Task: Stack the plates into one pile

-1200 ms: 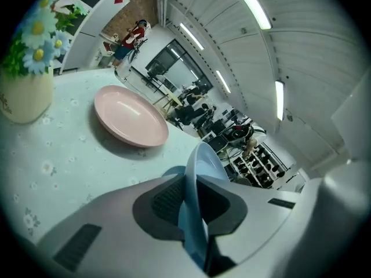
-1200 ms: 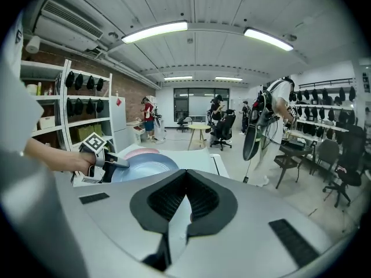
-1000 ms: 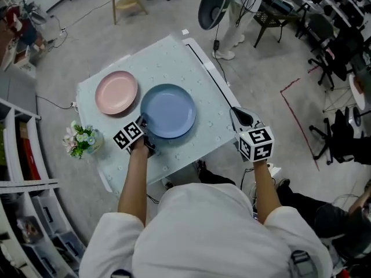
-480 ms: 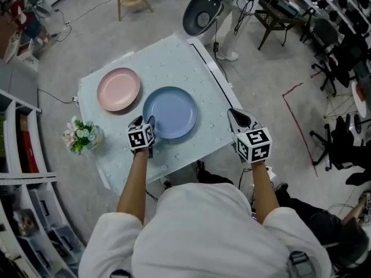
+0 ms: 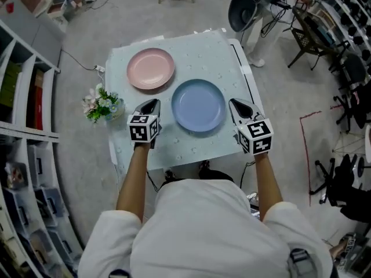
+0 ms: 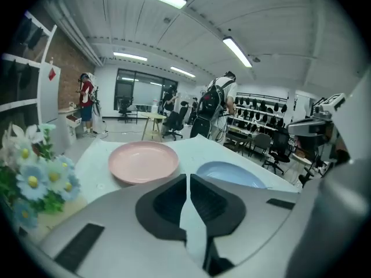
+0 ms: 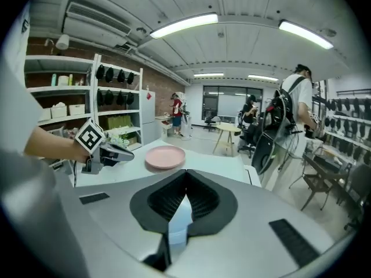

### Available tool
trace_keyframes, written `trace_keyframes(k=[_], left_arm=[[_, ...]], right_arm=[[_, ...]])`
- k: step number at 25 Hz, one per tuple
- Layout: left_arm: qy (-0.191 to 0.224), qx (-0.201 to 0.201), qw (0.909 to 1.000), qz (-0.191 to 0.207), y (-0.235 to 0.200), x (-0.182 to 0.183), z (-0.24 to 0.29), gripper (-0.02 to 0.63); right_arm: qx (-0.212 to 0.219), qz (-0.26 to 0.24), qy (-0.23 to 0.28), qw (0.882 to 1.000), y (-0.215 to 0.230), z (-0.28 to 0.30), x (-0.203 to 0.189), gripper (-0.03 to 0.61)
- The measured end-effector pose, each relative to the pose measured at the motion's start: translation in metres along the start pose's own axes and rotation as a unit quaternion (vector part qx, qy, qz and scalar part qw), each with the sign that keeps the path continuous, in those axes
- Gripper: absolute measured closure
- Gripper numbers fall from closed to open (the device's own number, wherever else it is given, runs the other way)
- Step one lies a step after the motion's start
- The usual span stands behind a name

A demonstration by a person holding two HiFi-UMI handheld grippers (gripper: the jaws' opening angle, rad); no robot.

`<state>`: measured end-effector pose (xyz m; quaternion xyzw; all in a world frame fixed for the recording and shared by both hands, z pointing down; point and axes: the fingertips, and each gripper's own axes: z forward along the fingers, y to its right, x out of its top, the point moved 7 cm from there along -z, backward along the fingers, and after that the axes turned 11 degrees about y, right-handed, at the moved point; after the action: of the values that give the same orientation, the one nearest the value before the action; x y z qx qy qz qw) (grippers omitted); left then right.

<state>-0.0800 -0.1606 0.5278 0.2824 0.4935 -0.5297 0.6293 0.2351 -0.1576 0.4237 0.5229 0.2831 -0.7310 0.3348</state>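
Holds left gripper (image 5: 152,104), jaws just closing to an empty slit, and right gripper (image 5: 235,104), shut on nothing, either side of blue plate (image 5: 198,105) near front edge of counter (image 5: 200,50). Leaves pink plate (image 5: 151,68) apart, toward far-left corner.

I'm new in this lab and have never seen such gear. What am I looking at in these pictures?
There is no robot: a person holds a claw tool in each hand. One picture comes from a camera on the person's head, looking down; the other two from cameras riding on each claw, looking along its jaws. On the pale table lie a pink plate and a blue plate, side by side, not yet stacked, with a bunch of flowers at the table's left edge. The left claw has just been closing and is shut with nothing between its jaws; the right claw is shut and empty too.
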Motion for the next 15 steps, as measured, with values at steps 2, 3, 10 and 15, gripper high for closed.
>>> trace_keyframes(k=[2,3,10,15], left_arm=[[0.012,0.025,0.9996,0.005,-0.014,0.01,-0.025,0.584],[0.016,0.041,0.999,0.007,-0.021,0.013,-0.038,0.586],[0.031,0.127,0.9914,0.01,-0.07,0.024,-0.106,0.589],[0.035,0.17,0.9847,-0.007,-0.099,0.02,-0.143,0.589]], right_arm=[[0.042,-0.024,0.002,0.999,-0.016,0.031,0.013,0.565],[0.065,-0.035,0.004,0.997,-0.026,0.048,0.019,0.563],[0.189,-0.096,0.003,0.977,-0.093,0.149,0.042,0.549],[0.267,-0.144,-0.029,0.953,-0.143,0.215,0.037,0.504]])
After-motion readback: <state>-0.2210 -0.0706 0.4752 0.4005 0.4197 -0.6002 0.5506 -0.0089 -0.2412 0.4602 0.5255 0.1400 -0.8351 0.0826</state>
